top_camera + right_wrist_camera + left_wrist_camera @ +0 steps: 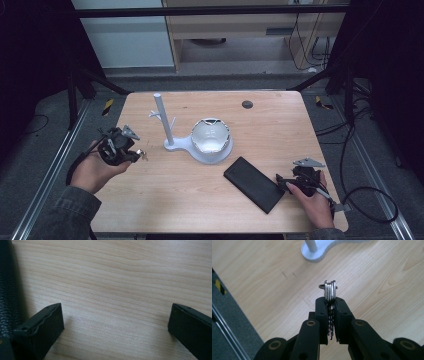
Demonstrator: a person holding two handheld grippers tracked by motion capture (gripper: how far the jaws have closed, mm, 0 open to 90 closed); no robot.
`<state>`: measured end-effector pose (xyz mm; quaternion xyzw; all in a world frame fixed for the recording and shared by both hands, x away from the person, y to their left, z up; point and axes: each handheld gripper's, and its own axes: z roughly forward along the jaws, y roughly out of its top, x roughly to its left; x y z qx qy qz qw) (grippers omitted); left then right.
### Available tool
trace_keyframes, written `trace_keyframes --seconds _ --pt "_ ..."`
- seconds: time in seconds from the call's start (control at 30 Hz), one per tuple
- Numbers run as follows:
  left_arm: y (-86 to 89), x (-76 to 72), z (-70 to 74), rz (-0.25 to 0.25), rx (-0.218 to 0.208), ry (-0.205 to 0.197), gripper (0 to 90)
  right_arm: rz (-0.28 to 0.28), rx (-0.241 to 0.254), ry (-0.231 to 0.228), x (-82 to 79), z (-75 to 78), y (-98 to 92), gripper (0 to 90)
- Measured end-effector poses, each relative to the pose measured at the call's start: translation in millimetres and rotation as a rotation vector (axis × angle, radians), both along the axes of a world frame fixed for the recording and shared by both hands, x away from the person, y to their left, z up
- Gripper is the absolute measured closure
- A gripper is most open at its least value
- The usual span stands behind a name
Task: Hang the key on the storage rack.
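Observation:
A bunch of silver keys [330, 291] on a ring is clamped between the two black jaws of my left gripper [330, 302], which is shut on it above the bare wood. From the high view, that left gripper [135, 152] is held up at the table's left side, the keys [144, 155] poking out toward the white stand [172, 144]. The stand has an upright post [162, 117] with small pegs and a base carrying a white bowl [210, 136]. My right gripper [285, 184] rests low at the front right, jaws wide open [116, 325] over bare wood, beside a black case [252, 183].
The black leather-like case [8, 290] lies just left of the right gripper's left jaw. A small dark round disc [247, 104] is set in the tabletop at the back. The table's [150, 210] rounded edges meet metal rails and cables on both sides.

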<state>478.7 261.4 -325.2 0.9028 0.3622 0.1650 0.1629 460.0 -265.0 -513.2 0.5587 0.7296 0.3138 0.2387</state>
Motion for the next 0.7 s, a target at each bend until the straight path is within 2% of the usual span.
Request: trace_keyframes --seconds 0.23,0.43,0.7 --pt "-4.1 7.9 26.2 -0.020 0.016 -0.024 82.4 -0.002 -0.003 0.001 0.1 0.0 0.2 0.5" --pt "-6.4 11.4 36.9 -0.030 0.021 -0.026 82.4 0.000 -0.005 0.000 0.1 -0.2 0.1 0.6" --pt "-6.2 18.0 52.4 -0.017 0.025 -0.027 82.4 0.000 -0.006 0.000 0.1 -0.2 0.0 0.6"
